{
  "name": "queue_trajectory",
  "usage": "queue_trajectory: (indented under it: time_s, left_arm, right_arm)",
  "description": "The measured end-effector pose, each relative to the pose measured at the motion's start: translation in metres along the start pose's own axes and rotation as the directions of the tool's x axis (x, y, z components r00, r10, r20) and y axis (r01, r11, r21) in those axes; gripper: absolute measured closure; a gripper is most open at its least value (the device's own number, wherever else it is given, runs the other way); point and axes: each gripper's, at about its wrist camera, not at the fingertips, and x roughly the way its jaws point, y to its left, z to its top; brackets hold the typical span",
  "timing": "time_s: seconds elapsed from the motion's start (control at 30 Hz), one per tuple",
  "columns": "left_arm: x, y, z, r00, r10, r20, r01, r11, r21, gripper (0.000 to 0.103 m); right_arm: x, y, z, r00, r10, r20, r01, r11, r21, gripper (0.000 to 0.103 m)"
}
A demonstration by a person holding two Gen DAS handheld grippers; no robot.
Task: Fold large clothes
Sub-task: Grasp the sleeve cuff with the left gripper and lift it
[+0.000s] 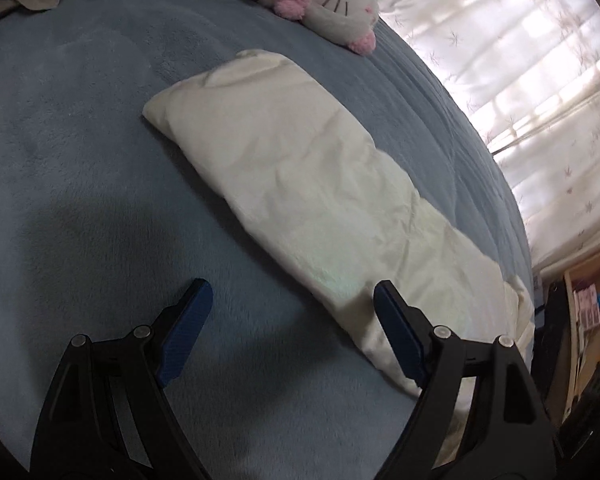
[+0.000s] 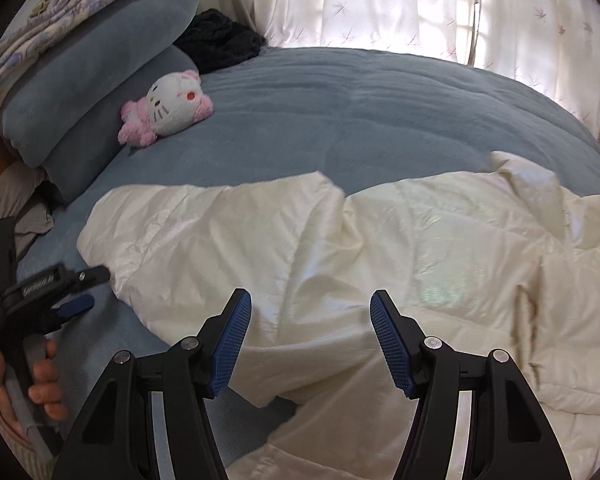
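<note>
A cream padded jacket (image 2: pixel 380 248) lies spread on the blue bed cover (image 2: pixel 340 120). In the left wrist view it shows as a long folded strip (image 1: pixel 300 184) running from the middle to the lower right. My left gripper (image 1: pixel 292 300) is open and empty, hovering over the near edge of the strip, with its right finger over the cloth. It also shows in the right wrist view (image 2: pixel 88 288), beside the jacket's left end. My right gripper (image 2: pixel 310 312) is open and empty above the jacket's near side.
A pink and white plush toy (image 2: pixel 168 104) lies near stacked blue pillows (image 2: pixel 92 80) and a dark garment (image 2: pixel 220 40) at the head of the bed. White curtains (image 2: pixel 380 0) hang beyond the bed. A shelf (image 1: pixel 588 312) stands beside it.
</note>
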Motion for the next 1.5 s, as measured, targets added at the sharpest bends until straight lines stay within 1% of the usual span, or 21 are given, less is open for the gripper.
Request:
queue_trajectory:
  time_s: [0.23,0.27,0.3,0.33,0.37,0.4,0.43,0.47,0.5,0.6,0.63,0.7,0.83,0.9,1.0,1.07,1.23,1.37,1.5]
  left_arm:
    - [0.020,-0.009,0.017,0.998,0.013,0.058,-0.012,1.000,-0.009,0.023]
    - [0.021,-0.011,0.017,0.997,0.016,0.071,-0.016,1.000,-0.004,0.030]
    - [0.022,-0.011,0.017,0.996,0.022,0.088,-0.022,1.000,0.005,0.043]
    - [0.023,-0.011,0.017,0.994,0.028,0.104,-0.030,1.000,0.011,0.050]
    - [0.025,-0.011,0.016,0.989,0.039,0.139,-0.041,0.999,0.011,0.065]
    - [0.027,-0.010,0.014,0.989,0.015,0.146,-0.016,1.000,0.007,0.080]
    - [0.028,-0.006,0.014,0.989,-0.009,0.147,0.009,1.000,-0.001,0.086]
    - [0.029,-0.005,0.014,0.989,-0.041,0.144,0.043,0.999,-0.010,0.095]
    - [0.027,-0.003,0.012,0.988,-0.049,0.146,0.051,0.999,-0.012,0.097]
    - [0.016,-0.015,0.008,0.986,-0.024,0.166,0.019,0.999,0.032,0.100]
    - [0.011,-0.022,0.006,0.985,-0.008,0.175,-0.002,0.998,0.056,0.101]
    - [-0.001,-0.035,0.002,0.981,-0.001,0.192,-0.018,0.995,0.096,0.101]
    - [-0.045,-0.072,-0.011,0.968,-0.041,0.246,-0.008,0.981,0.193,0.101]
    - [-0.064,-0.087,-0.016,0.964,-0.056,0.259,-0.005,0.974,0.226,0.101]
    - [-0.099,-0.115,-0.028,0.953,-0.095,0.288,0.009,0.958,0.285,0.101]
    - [-0.122,-0.139,-0.037,0.948,-0.108,0.301,0.002,0.943,0.333,0.101]
    - [-0.160,-0.192,-0.060,0.944,-0.142,0.297,-0.004,0.898,0.440,0.101]
    - [-0.187,-0.239,-0.091,0.943,-0.178,0.281,0.004,0.851,0.524,0.101]
    - [-0.205,-0.284,-0.135,0.948,-0.211,0.239,0.034,0.813,0.581,0.101]
  right_arm:
    - [0.022,0.004,-0.012,1.000,0.018,-0.021,-0.018,1.000,-0.016,0.040]
    - [0.024,0.004,-0.014,1.000,0.018,-0.024,-0.019,1.000,-0.015,0.040]
    - [0.026,0.004,-0.016,0.999,0.018,-0.028,-0.019,1.000,-0.015,0.040]
    - [0.028,0.003,-0.017,0.999,0.018,-0.031,-0.019,1.000,-0.015,0.040]
    - [0.031,0.003,-0.019,0.999,0.018,-0.033,-0.019,1.000,-0.017,0.040]
    - [0.032,0.003,-0.021,0.999,0.018,-0.035,-0.018,1.000,-0.020,0.040]
    - [0.034,0.004,-0.022,0.999,0.015,-0.036,-0.016,1.000,-0.026,0.040]
    - [0.034,0.004,-0.023,0.999,0.014,-0.037,-0.015,0.999,-0.030,0.040]
    - [0.035,0.005,-0.023,0.999,0.012,-0.038,-0.014,0.999,-0.035,0.040]
    - [0.036,0.006,-0.024,0.999,0.010,-0.044,-0.012,0.999,-0.036,0.040]
    - [0.036,0.006,-0.025,0.999,0.013,-0.044,-0.014,0.999,-0.033,0.040]
    - [0.033,0.006,-0.025,0.999,0.019,-0.044,-0.020,1.000,-0.024,0.040]
    - [0.020,0.008,-0.024,0.998,0.041,-0.043,-0.041,0.999,-0.008,0.040]
    - [0.008,0.008,-0.023,0.998,0.054,-0.029,-0.054,0.999,-0.007,0.040]
    - [-0.014,0.006,-0.022,0.997,0.073,-0.004,-0.073,0.997,0.003,0.040]
    - [-0.028,0.002,-0.021,0.997,0.079,0.008,-0.079,0.997,0.010,0.040]
    - [-0.074,-0.017,-0.026,0.994,0.102,0.044,-0.104,0.993,0.051,0.040]
    - [-0.124,-0.044,-0.034,0.992,0.096,0.087,-0.103,0.991,0.083,0.040]
    - [-0.176,-0.077,-0.049,0.986,0.069,0.150,-0.089,0.987,0.133,0.040]
